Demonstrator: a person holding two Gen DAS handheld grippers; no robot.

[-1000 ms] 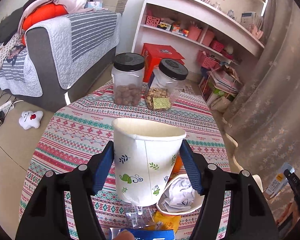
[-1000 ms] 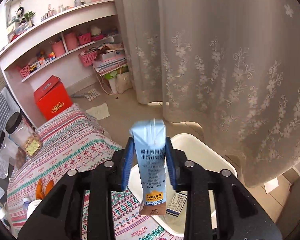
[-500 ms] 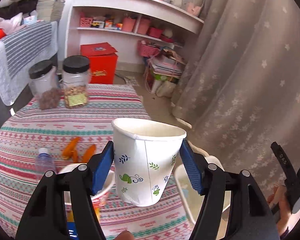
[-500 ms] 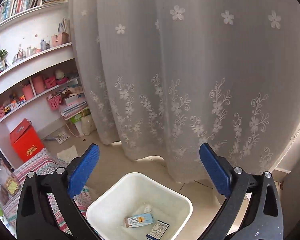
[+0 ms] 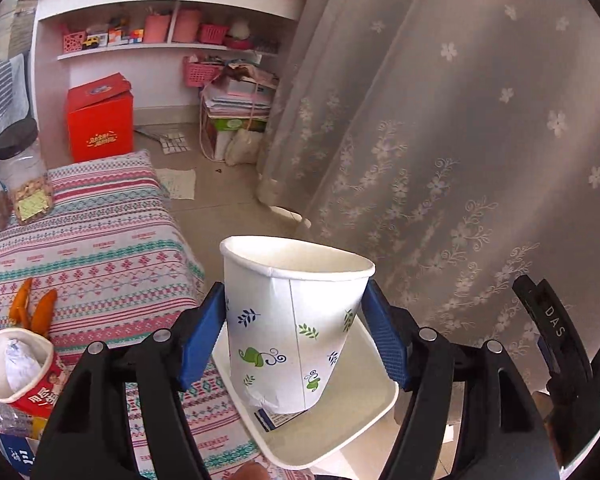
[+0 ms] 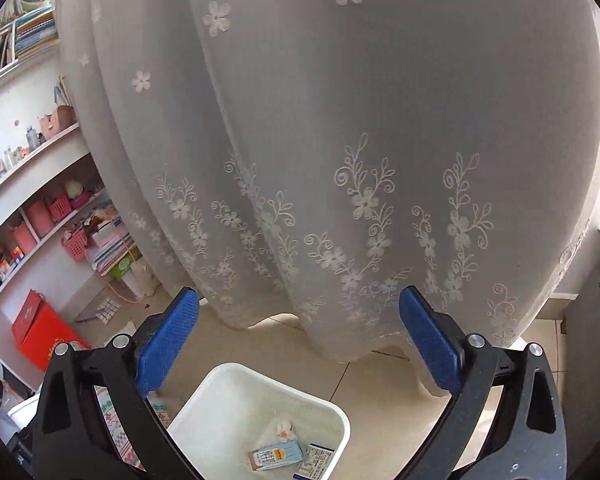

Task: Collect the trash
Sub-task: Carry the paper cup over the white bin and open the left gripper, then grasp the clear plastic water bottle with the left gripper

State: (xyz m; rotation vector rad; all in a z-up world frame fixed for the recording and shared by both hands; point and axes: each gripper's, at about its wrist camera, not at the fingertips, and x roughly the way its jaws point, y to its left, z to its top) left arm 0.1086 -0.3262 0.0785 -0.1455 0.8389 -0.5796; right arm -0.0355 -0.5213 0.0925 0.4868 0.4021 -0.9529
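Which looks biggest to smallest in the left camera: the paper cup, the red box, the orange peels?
1. Paper cup, though it is nearest the camera, which inflates it.
2. Red box.
3. Orange peels.

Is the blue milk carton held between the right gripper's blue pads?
No, the blue milk carton lies inside the white plastic bin; the right gripper is open and empty.

One paper cup [image 5: 294, 332], one white bin [image 6: 236, 396] holding two cartons [image 6: 275, 455]. On the table [image 5: 100, 240]: two black-lidded jars [image 5: 24, 172], one red cup [image 5: 20, 372], two orange peels [image 5: 34, 308]. One red box [image 5: 100, 118] on the floor.
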